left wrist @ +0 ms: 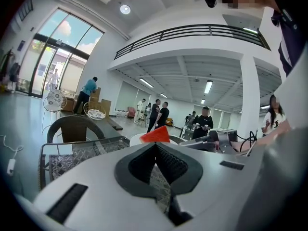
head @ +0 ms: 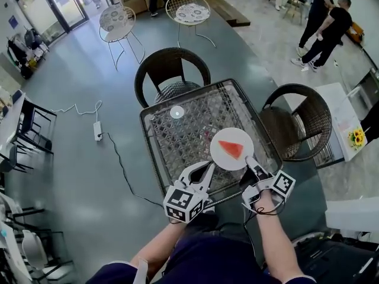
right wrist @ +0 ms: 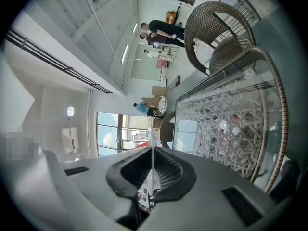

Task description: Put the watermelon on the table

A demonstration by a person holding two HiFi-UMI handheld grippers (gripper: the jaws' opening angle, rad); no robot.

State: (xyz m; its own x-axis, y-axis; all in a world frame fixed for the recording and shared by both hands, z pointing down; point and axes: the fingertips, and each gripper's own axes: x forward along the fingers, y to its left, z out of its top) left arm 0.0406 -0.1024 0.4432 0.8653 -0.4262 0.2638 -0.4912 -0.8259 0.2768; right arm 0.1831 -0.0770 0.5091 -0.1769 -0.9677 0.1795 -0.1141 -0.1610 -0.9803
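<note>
The plate is clamped by its rim in the right gripper, the watermelon carried just ahead of its jaws, over the table. The left gripper is closed on nothing. With only 1 rim pinch, the slice could be slid off by tilt.

Both forearms reach forward side by side, the left tongs pressed together on nothing, the right tongs clamped on a plate's rim.
</note>
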